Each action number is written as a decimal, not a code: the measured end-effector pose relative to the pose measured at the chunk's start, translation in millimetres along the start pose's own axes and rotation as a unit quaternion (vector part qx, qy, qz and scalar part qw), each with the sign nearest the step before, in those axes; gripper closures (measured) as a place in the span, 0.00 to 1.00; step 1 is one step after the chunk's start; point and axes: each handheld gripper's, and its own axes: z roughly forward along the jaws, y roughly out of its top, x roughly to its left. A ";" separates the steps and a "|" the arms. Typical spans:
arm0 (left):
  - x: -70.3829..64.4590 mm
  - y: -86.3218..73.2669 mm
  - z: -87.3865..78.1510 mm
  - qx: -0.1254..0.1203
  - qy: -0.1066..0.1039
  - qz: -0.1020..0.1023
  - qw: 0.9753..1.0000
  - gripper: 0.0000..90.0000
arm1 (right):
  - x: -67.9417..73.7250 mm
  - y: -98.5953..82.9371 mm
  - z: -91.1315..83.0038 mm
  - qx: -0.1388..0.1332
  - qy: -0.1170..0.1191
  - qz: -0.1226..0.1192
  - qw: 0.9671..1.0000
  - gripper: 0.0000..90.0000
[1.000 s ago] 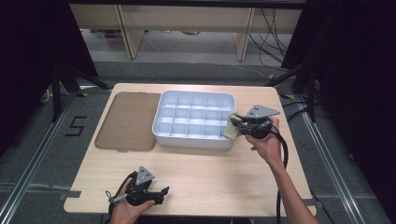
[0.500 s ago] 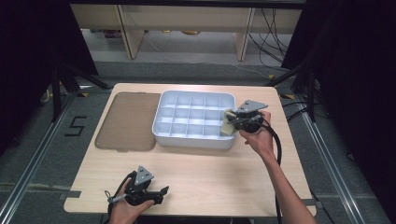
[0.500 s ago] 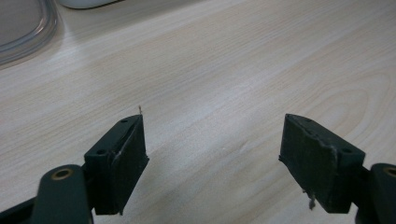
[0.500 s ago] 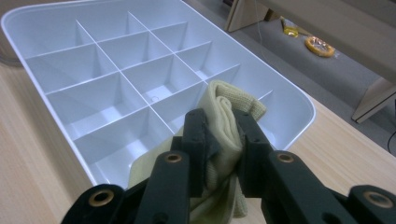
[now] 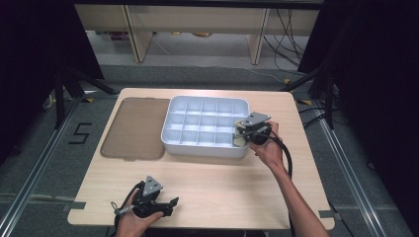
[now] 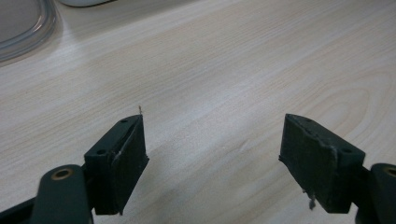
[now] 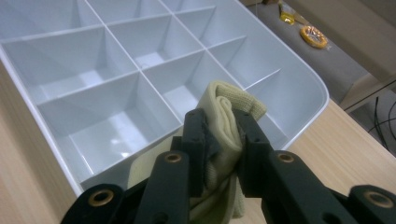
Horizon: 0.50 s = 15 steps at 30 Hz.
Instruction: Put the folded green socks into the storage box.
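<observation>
So the right gripper [image 7: 219, 140] has its 2 jaws pinched tight on a folded yellowish cloth [image 7: 227, 109], holding it over the near-right cells of the white divider tray [image 5: 170, 143], probably to drop it in, while the left gripper [image 6: 212, 154] sits wide open and empty on the table [image 6: 233, 70].

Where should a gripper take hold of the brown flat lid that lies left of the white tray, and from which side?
Probably at the near edge of the brown lid, coming from the person's side. It lies flat on the table, so only its rim gives the jaws something to close on. The left gripper is open and nearest.
</observation>
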 end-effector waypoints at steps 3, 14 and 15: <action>-0.8 -0.1 -0.6 -0.008 -0.004 -0.004 1.000 0.24 | 5.0 -2.9 5.6 0.014 0.000 -0.012 1.000 0.85; -1.3 -0.4 0.9 -0.008 -0.007 -0.007 1.000 0.24 | 10.0 -17.2 17.9 0.030 0.019 0.012 0.999 0.80; -1.2 -0.4 1.0 -0.007 -0.006 -0.005 1.000 0.24 | 9.2 -17.6 17.3 0.030 0.025 0.023 0.999 0.77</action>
